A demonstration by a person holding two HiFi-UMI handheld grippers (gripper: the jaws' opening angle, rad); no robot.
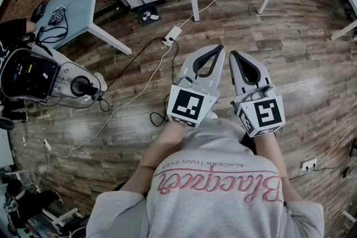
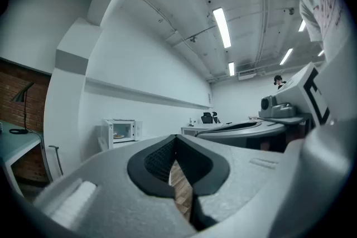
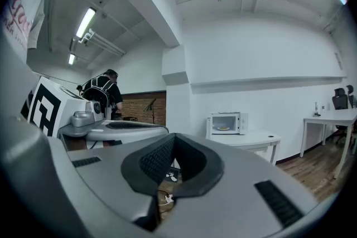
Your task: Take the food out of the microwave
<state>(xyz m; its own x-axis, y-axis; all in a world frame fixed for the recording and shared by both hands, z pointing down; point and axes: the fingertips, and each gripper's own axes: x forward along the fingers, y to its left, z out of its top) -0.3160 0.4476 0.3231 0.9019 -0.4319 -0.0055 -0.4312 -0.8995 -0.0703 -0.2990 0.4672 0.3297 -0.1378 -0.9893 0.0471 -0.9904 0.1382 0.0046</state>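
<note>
**Approaching stage: both grippers empty and well away from the microwave**

The person is standing on the wooden floor (image 1: 279, 25) and holding both grippers level in front of the body. The left gripper (image 1: 217, 49) is showing its jaws pressed together with nothing between them; the right gripper (image 3: 173, 140) is showing the same, jaws closed and empty. The microwave (image 3: 226, 122) is sitting on a white bench (image 3: 254, 139) against the far wall, well apart from both grippers. The food (image 3: 223, 127) is lying inside the microwave as a small pale shape low in its chamber. Whether the microwave's door is standing open or the food is showing through its window is too small to tell from here.

Judging from this, the task is sitting at its very first step — getting to the microwave — and nothing of the removal itself is under way. The next move is calling for a walk towards the microwave, minding the cables and the power strip (image 1: 171, 36) lying on the floor on the microwave's side of the person. Once beside the microwave, the jaws are going to need opening; if the door proves shut, one gripper is probably going to be pulling it open while the other is reaching in for the food — level, so nothing slides off.
</note>
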